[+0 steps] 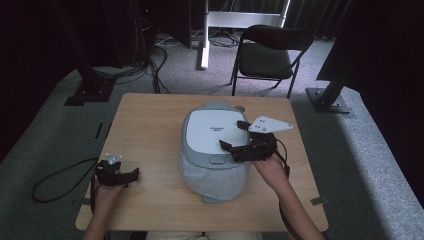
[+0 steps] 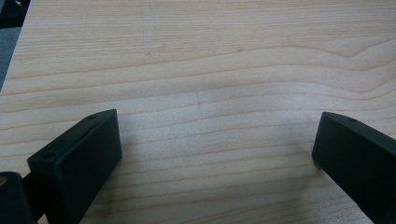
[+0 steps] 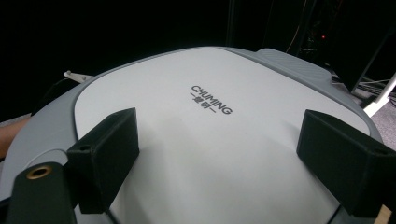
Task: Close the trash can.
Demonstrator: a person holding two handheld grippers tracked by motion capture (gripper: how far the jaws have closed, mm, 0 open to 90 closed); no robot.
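Note:
A grey rice cooker [image 1: 212, 150] with a white lid [image 3: 205, 140] stands in the middle of the wooden table [image 1: 150, 130]; the lid is closed and bears a printed brand name. My right gripper [image 1: 236, 135] hovers over the lid's right side, jaws wide apart with nothing between them; in the right gripper view [image 3: 217, 158] both black jaws frame the lid top. My left gripper [image 1: 127, 176] rests low near the table's front left corner, open and empty, and the left gripper view [image 2: 215, 154] looks at bare wood between its jaws.
A black folding chair [image 1: 267, 55] stands beyond the table's far edge. Black stand feet [image 1: 90, 90] and cables lie on the grey carpet at the far left and right. A cable [image 1: 60, 177] loops off the table's left side.

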